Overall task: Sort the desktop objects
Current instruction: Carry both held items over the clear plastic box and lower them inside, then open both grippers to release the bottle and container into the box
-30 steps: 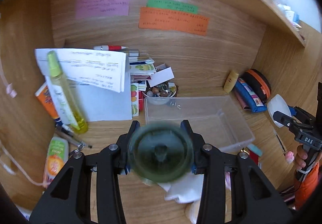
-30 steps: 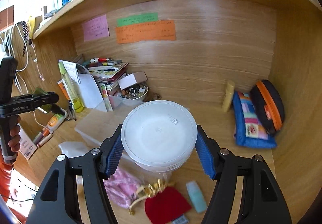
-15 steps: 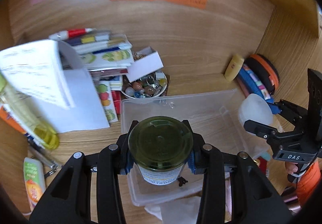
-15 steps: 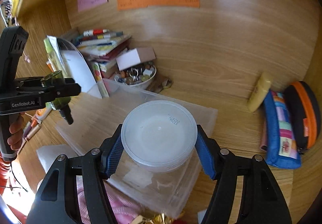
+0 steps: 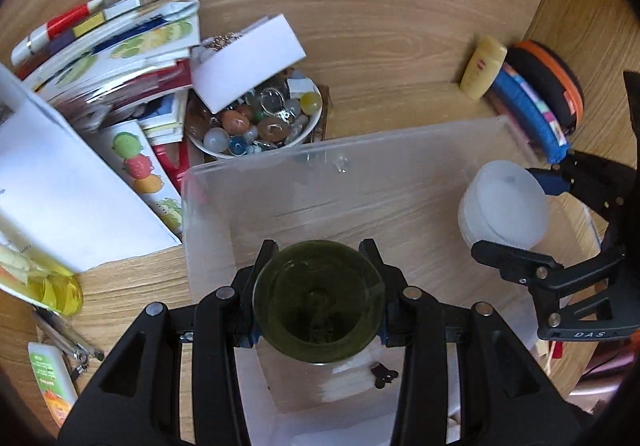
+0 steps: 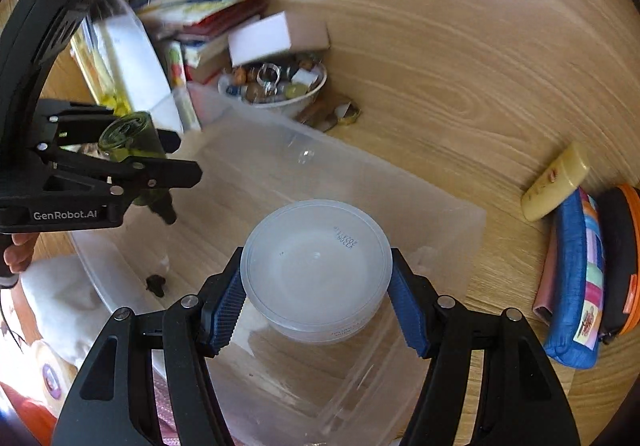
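Note:
My left gripper [image 5: 319, 300] is shut on a dark green jar [image 5: 319, 300], held upright above the left part of a clear plastic bin [image 5: 256, 165]. It also shows in the right wrist view [image 6: 132, 149]. My right gripper [image 6: 316, 286] is shut on a round white plastic tub [image 6: 316, 266], held over the bin's [image 6: 448, 213] right side; the tub also shows in the left wrist view [image 5: 502, 205]. A small black piece [image 5: 383, 374] lies on the bin floor.
A white bowl of beads and trinkets [image 5: 256, 121] and a stack of books [image 5: 120, 45] stand behind the bin. A yellow tube [image 6: 556, 181] and a blue and an orange pouch [image 6: 580, 286] lie at the right. A yellow-green bottle [image 5: 44, 286] lies at the left.
Both grippers have moved forward and down over the clear bin with their jars still held. The view now looks more steeply down into the bin.

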The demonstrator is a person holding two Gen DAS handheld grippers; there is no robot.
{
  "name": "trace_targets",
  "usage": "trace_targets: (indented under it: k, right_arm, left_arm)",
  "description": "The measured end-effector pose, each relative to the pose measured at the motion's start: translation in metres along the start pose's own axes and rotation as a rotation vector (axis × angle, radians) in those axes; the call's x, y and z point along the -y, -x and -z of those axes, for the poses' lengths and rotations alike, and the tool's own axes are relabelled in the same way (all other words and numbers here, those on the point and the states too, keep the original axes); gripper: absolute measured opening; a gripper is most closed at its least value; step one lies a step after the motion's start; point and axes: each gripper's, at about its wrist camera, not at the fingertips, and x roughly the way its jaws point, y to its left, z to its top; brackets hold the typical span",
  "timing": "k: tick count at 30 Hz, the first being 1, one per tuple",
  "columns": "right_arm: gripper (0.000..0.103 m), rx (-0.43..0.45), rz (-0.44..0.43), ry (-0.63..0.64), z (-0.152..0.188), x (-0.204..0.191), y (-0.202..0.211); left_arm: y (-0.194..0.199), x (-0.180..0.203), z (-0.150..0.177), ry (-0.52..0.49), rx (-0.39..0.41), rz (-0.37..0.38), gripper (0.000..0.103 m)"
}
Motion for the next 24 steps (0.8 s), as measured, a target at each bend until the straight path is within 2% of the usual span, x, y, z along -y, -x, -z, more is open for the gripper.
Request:
trace_targets:
  k: [11, 14, 17, 21, 24]
  right_arm:
    - [0.063, -0.084, 0.011, 0.054, -0.002, -0.009, -0.016]
    - [0.063, -0.11, 0.0, 0.046, -0.002, -0.009, -0.019]
    - [0.063, -0.094, 0.005, 0.035, -0.003, -0.006, -0.014]
    - [0.063, -0.079, 0.011, 0.025, -0.005, -0.001, -0.006]
    - [0.063, -0.061, 0.013, 0.008, -0.004, 0.004, 0.005]
  left_arm:
    - [-0.01, 0.0, 0.001, -0.058, -0.043, -0.023, 0.041]
    - [-0.009, -0.001, 0.003, -0.065, -0.047, -0.02, 0.047]
    - [-0.008, 0.002, 0.002, -0.075, -0.045, -0.026, 0.055]
    - [-0.007, 0.007, -0.001, -0.077, -0.036, -0.035, 0.059]
    - [0.002, 0.007, -0.001, -0.071, -0.02, -0.043, 0.067]
